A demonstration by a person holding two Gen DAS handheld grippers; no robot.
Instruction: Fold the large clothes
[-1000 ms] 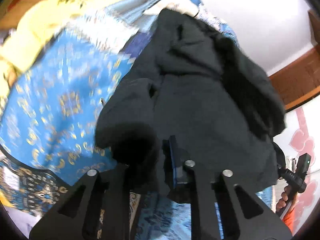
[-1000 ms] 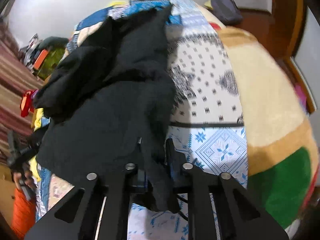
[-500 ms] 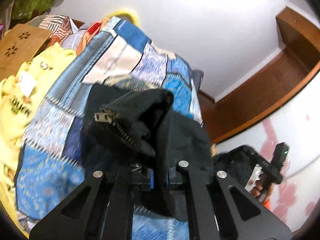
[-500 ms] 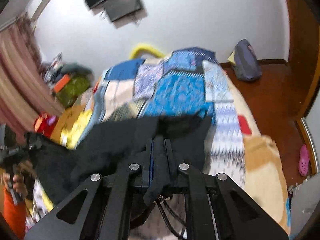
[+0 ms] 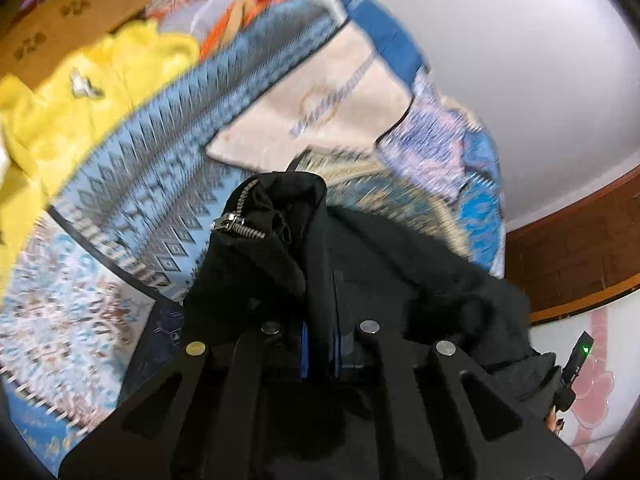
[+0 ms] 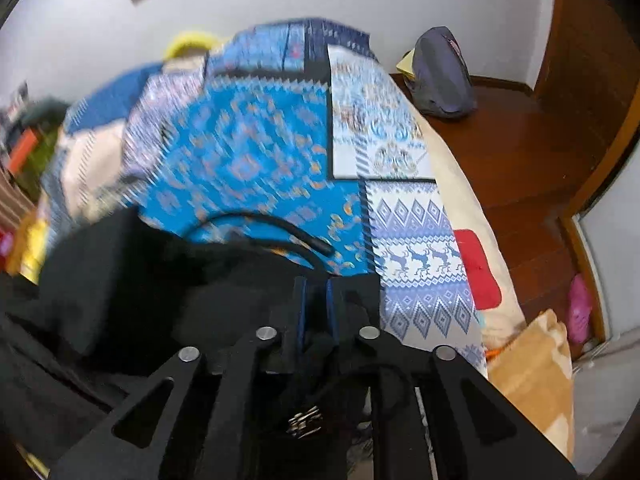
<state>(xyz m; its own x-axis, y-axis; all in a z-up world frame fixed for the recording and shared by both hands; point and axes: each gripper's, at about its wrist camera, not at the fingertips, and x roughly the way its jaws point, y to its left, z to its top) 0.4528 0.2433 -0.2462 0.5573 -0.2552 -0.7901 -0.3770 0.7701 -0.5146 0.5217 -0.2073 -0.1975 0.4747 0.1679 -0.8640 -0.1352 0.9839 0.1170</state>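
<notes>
A large black zip jacket [image 5: 400, 264] hangs between my two grippers above a patchwork bedspread [image 5: 160, 184]. My left gripper [image 5: 320, 344] is shut on a black fold of it, with the silver zipper [image 5: 236, 226] bunched just beyond the fingertips. My right gripper [image 6: 316, 320] is shut on another edge of the jacket [image 6: 120, 280], which spreads to the left in that view. A black drawcord [image 6: 280, 228] arcs above the right fingertips. The other gripper's handle [image 5: 576, 364] shows at the left wrist view's right edge.
The bedspread [image 6: 248, 160] is blue and white patchwork. Yellow clothing [image 5: 80, 100] and a cardboard box [image 5: 60, 20] lie at the bed's left. A grey backpack [image 6: 440, 76] sits on the wooden floor [image 6: 520, 152]. A tan blanket [image 6: 532, 376] and pink slipper [image 6: 580, 308] lie at right.
Both grippers have carried the jacket from high and level down toward the bedspread. The fabric has dropped lower and the bed fills more of both views. Both stay shut on the jacket.
</notes>
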